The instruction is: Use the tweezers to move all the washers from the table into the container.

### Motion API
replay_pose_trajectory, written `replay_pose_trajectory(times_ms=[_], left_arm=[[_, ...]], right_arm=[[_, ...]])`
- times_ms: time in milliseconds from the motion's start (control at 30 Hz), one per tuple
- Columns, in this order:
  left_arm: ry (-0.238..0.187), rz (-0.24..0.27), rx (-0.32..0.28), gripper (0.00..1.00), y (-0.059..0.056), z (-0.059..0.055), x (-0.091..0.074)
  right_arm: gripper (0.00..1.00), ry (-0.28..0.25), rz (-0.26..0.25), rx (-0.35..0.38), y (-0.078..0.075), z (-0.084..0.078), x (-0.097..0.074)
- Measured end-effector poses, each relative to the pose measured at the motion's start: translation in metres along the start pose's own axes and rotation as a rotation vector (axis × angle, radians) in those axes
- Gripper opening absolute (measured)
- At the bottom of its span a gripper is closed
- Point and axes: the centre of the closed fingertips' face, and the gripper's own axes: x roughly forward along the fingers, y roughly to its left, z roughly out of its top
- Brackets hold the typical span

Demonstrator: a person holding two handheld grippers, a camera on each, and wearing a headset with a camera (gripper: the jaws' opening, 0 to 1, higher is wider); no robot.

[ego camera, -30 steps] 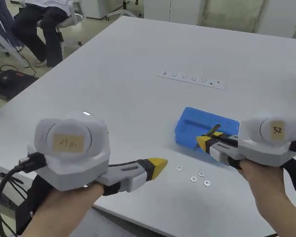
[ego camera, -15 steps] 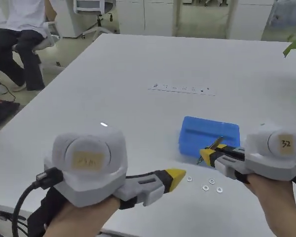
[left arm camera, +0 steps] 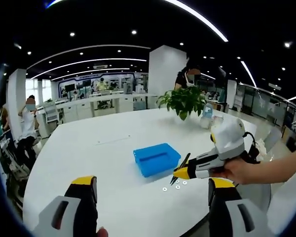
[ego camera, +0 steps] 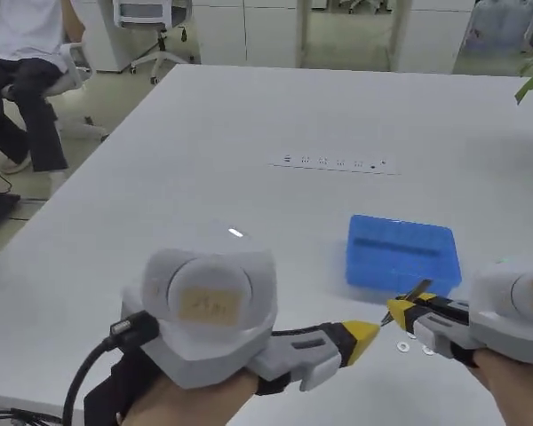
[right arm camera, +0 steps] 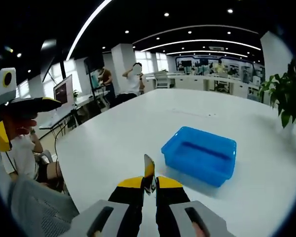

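Note:
A blue container (ego camera: 400, 253) sits on the white table (ego camera: 249, 133). A few small washers (ego camera: 403, 346) lie on the table just in front of it. My right gripper (ego camera: 398, 311) is shut on dark tweezers (ego camera: 417, 291), whose tip hangs a little above and beyond the washers, near the container's front edge. In the right gripper view the tweezers (right arm camera: 148, 170) stick out between the shut jaws (right arm camera: 148, 181), pointing toward the container (right arm camera: 200, 154). My left gripper (left arm camera: 152, 181) is open and holds nothing; it faces the washers (left arm camera: 177, 185) and the right gripper (left arm camera: 207, 165). Its yellow tip (ego camera: 360, 334) is just left of the right one.
A flush strip of sockets (ego camera: 333, 163) lies in the table beyond the container. A person sits on a chair (ego camera: 18, 80) off the far left corner. A potted plant (left arm camera: 183, 101) stands at the table's far end. The near table edge is close under both grippers.
The head camera has shifted. The right gripper and tweezers have drawn back from the container's front edge toward the washers. The left gripper has moved right, closer to the right one.

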Motion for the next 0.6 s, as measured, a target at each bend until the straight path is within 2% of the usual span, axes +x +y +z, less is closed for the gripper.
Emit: replay_pose_trajectory(times_ms=[100,300,400,467,600], left_arm=[[-0.001,0.020,-0.024,0.95,0.002,-0.002,0.002],[0.020,0.054,-0.046,0.94,0.001,-0.009,0.003],[0.041,0.051,-0.075,0.96,-0.002,-0.015,0.007],[0.038,0.057,-0.090,0.98,-0.003,-0.016,0.010],[0.041,0.099,-0.080,0.97,0.001,-0.017,0.018]], right_arm=[[0.05,0.025,0.002,-0.030,-0.004,-0.003,0.005],[0.05,0.050,0.033,-0.019,-0.013,-0.006,0.013],[0.05,0.060,0.052,-0.029,-0.018,-0.008,0.019],[0.05,0.061,0.059,-0.034,-0.019,-0.007,0.022],[0.05,0.072,0.082,-0.043,-0.026,-0.011,0.032]])
